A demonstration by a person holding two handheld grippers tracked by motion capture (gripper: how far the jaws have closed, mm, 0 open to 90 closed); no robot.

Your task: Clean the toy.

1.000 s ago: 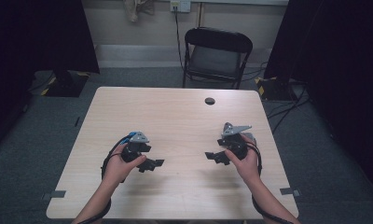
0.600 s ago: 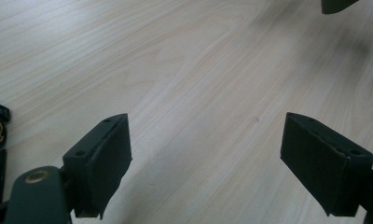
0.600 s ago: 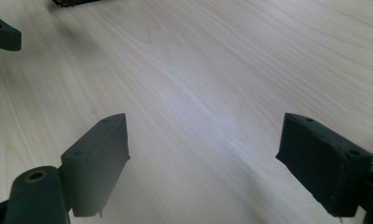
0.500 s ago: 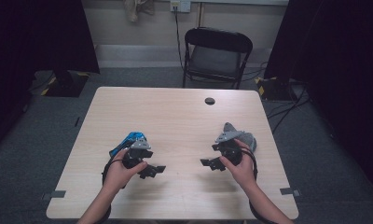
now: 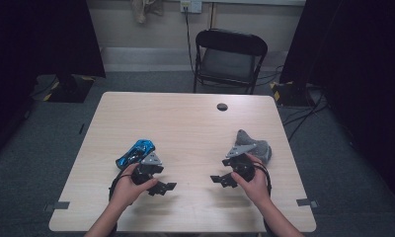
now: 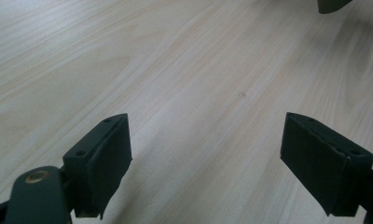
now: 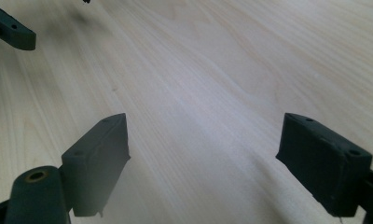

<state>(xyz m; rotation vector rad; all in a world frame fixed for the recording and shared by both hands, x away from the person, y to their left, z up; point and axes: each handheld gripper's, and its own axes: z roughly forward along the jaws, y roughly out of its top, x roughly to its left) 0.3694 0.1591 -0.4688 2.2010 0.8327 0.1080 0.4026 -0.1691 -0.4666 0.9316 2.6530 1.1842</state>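
Observation:
A shiny blue toy car (image 5: 136, 152) lies on the pale wooden table (image 5: 185, 128), just behind my left hand. My left gripper (image 5: 164, 187) is low over the near middle of the table and points right. Its jaws are open with bare wood between them (image 6: 205, 126). A grey, soft-looking lump (image 5: 257, 146) lies behind my right hand. My right gripper (image 5: 219, 180) points left toward the other one, open and holding nothing (image 7: 203, 123). Each gripper view catches a dark jaw tip of the other gripper (image 6: 334, 4) (image 7: 12, 32) at its top edge.
A small black round hole (image 5: 222, 106) sits near the table's far edge. A black folding chair (image 5: 230, 54) stands beyond the table. Cables run over the grey carpet (image 5: 304, 113) on the right. Tape marks (image 5: 308, 202) sit at the near corners.
Both hands have slid toward the near edge, the right one more, and it has drawn back from the grey lump. More of the blue car and the lump shows. The jaws stayed open.

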